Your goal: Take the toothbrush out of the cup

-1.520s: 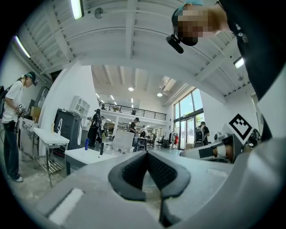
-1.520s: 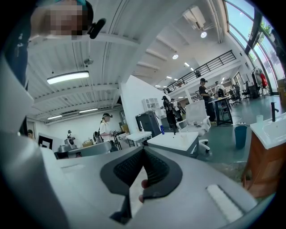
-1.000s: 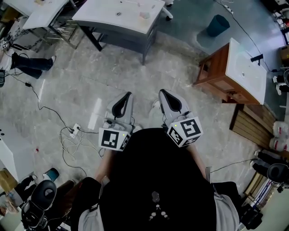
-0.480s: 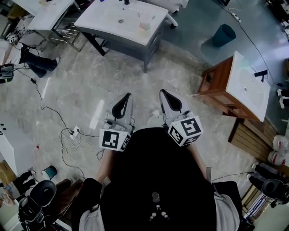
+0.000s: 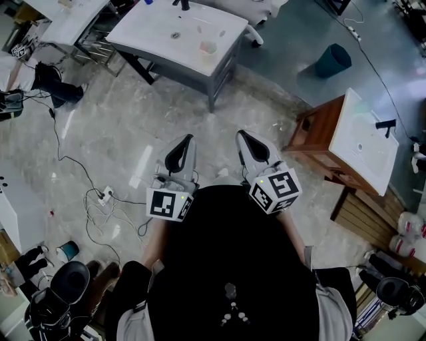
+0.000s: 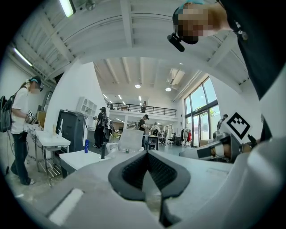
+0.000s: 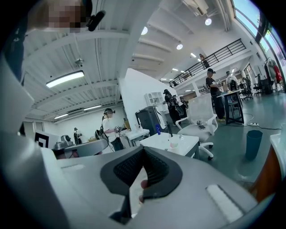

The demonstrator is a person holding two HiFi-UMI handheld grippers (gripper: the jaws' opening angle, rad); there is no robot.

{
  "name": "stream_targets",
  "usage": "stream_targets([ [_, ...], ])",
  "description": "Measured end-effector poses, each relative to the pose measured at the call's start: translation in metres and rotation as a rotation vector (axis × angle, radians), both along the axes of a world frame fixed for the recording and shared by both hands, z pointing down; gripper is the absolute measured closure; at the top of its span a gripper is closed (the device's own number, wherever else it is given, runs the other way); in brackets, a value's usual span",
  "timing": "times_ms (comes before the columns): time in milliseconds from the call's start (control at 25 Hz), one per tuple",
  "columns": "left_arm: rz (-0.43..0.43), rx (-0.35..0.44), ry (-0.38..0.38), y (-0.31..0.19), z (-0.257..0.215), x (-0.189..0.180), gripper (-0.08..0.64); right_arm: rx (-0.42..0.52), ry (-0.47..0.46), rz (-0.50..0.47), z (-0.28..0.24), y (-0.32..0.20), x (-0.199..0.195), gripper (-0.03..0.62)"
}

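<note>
Left tongs (image 5: 188, 138): closed, pads meeting along the seam, nothing between them. Right tongs (image 5: 241, 134): closed likewise, empty. You hold both close to your chest, side by side, tips pointing forward above the marble floor (image 5: 120, 126).

Cup (image 5: 208, 47): pale, upright, on the white bench (image 5: 156, 30) ahead of you, near that bench's right front edge. It is well apart from both tongs, with a stretch of floor between. Seen from your head, it lies roughly between the lines of the two tongs. In the right gripper view the cup shows just above and right of the closed tips, far behind them, on the bench's near corner.

Toothbrush: too small to make out in any view, so you cannot tell from here whether it is in the cup.

Also on the bench: a black tap (image 5: 181, 4) at the far edge. To your right: a wooden cabinet (image 5: 319, 130) with a white top, and a teal bin (image 5: 333, 60) beyond it.
</note>
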State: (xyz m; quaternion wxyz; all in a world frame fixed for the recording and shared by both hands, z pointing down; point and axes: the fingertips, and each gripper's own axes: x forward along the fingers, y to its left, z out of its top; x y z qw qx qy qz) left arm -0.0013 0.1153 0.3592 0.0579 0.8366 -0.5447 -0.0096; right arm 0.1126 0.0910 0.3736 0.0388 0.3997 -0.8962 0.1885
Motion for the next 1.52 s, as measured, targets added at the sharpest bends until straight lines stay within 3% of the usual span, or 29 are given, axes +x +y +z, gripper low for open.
stream_targets([
  [720, -0.010, -0.004, 0.026, -0.053, 0.007, -0.004, 0.558, -0.032, 0.004, 0.035, 0.013, -0.045, 0.011, 0.591],
  [1520, 0.126, -0.004, 0.053, -0.213, 0.002, -0.031, 0.558, -0.047, 0.031, 0.135, 0.006, -0.187, -0.021, 0.591],
])
